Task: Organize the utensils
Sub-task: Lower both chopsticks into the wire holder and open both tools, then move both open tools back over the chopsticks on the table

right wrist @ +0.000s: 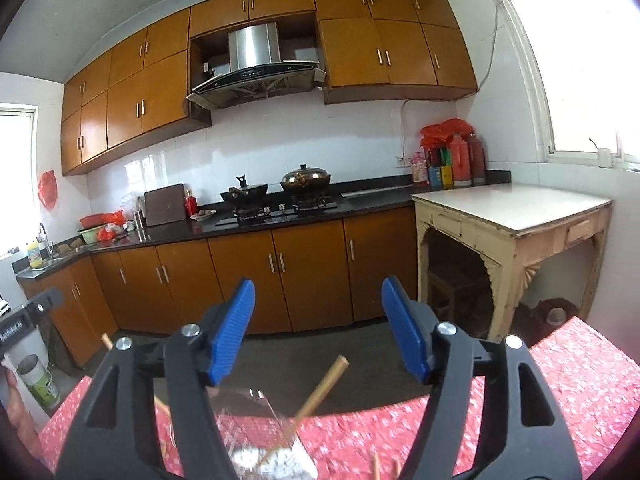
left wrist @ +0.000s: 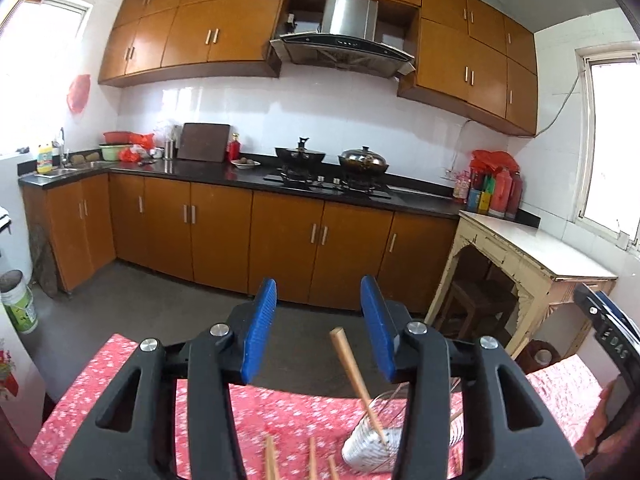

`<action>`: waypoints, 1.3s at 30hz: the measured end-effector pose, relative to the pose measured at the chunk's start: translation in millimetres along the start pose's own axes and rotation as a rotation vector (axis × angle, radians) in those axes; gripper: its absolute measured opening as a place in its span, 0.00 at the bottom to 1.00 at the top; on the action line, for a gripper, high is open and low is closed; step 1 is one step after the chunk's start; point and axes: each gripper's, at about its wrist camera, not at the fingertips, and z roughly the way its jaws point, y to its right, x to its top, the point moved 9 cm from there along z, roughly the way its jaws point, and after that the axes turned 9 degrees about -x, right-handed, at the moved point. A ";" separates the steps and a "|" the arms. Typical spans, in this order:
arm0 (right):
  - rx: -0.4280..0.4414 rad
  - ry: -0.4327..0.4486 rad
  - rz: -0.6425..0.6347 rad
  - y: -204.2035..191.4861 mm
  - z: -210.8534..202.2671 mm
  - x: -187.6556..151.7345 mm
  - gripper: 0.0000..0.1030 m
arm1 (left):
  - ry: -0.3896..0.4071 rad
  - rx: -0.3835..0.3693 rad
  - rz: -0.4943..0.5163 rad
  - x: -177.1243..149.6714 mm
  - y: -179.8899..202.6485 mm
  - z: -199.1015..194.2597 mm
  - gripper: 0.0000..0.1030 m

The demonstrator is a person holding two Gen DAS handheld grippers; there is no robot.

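Note:
A wooden chopstick (left wrist: 352, 376) leans in a silvery perforated utensil holder (left wrist: 372, 444) on the red floral tablecloth (left wrist: 120, 384). My left gripper (left wrist: 318, 292) is open above it, and its blue pads do not touch the stick. In the right wrist view a chopstick (right wrist: 320, 388) leans out of a see-through holder (right wrist: 264, 436) below my right gripper (right wrist: 319, 292), which is open with nothing pressed between its pads. More chopstick ends (left wrist: 272, 460) blur at the bottom edge. Whether both views show the same holder I cannot tell.
Past the table's far edge lie a dark floor and brown kitchen cabinets (left wrist: 280, 232) with a stove and pots. A cream side table (right wrist: 512, 216) stands at the right under a window. My right gripper's body (left wrist: 608, 328) shows at the left view's right edge.

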 end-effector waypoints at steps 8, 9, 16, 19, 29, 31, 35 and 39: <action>-0.064 -0.169 -0.012 52.5 -35.1 -80.8 0.64 | -0.047 0.062 -0.034 -53.9 -40.4 -49.2 0.50; -0.072 -0.200 -0.012 58.6 -37.8 -96.2 0.64 | -0.067 0.071 -0.039 -64.9 -45.1 -53.1 0.50; -0.097 -0.468 -0.035 97.9 -72.4 -232.0 0.40 | -0.168 0.106 -0.020 -149.0 -61.0 -89.4 0.53; -0.079 -0.536 -0.034 101.9 -89.1 -269.4 0.30 | -0.186 0.111 -0.002 -173.6 -60.2 -102.8 0.54; -0.014 -0.582 -0.112 90.7 -137.8 -319.5 0.27 | -0.236 0.077 0.047 -211.9 -51.3 -118.7 0.55; -0.021 -0.584 -0.148 87.1 -137.3 -321.8 0.20 | -0.242 0.072 0.051 -216.7 -49.5 -119.1 0.55; -0.051 -0.602 -0.168 89.0 -129.6 -331.6 0.15 | -0.253 0.066 0.052 -224.1 -47.5 -118.7 0.56; -0.068 -0.590 -0.175 92.2 -120.1 -327.9 0.08 | -0.270 0.068 0.054 -230.1 -47.1 -114.6 0.56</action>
